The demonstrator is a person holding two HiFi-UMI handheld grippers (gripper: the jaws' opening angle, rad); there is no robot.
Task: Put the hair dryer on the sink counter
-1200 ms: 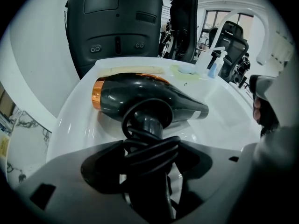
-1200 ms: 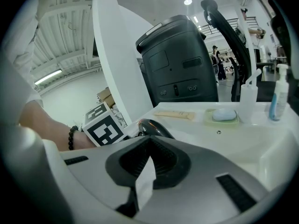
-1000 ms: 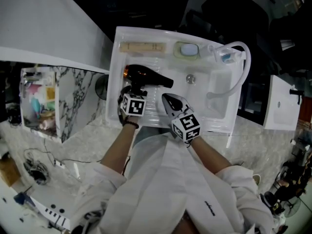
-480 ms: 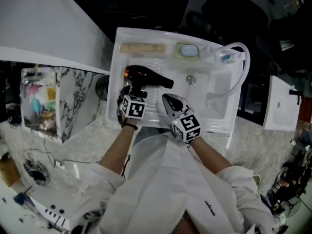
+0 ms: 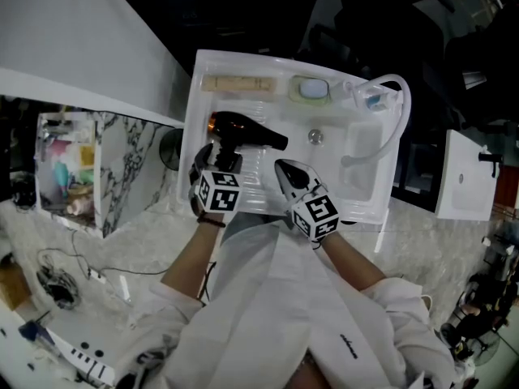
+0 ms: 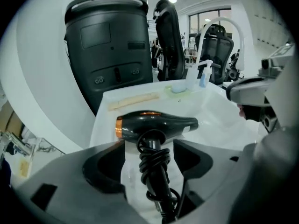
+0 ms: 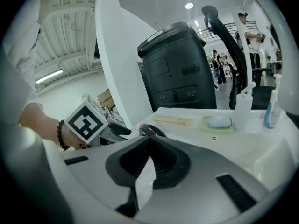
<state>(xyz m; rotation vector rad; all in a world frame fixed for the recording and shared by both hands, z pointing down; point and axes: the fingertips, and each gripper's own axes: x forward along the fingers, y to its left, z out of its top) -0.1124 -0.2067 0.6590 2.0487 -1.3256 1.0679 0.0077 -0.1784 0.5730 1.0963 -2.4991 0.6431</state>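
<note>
The black hair dryer [image 5: 243,130] with an orange rear ring lies on the white sink counter [image 5: 203,104], left of the basin. Its cord is wound round the handle. My left gripper [image 5: 220,156] sits just behind it, open. In the left gripper view the dryer's handle [image 6: 153,164] runs down the gap between the spread jaws of the left gripper [image 6: 149,146]. My right gripper [image 5: 283,168] is shut and empty, beside the dryer's nozzle. In the right gripper view the right gripper [image 7: 145,148] points past the dryer [image 7: 150,130].
A pale wooden strip [image 5: 237,82] and a soap dish [image 5: 311,88] lie along the counter's back edge. A curved white hose [image 5: 399,116] and bottles [image 5: 369,96] stand by the basin [image 5: 365,152]. A black bin [image 6: 107,55] stands behind the counter.
My left gripper has drawn back a little along the dryer's handle, toward me. The dryer stays where it lay on the counter. The right gripper has hardly moved.
</note>
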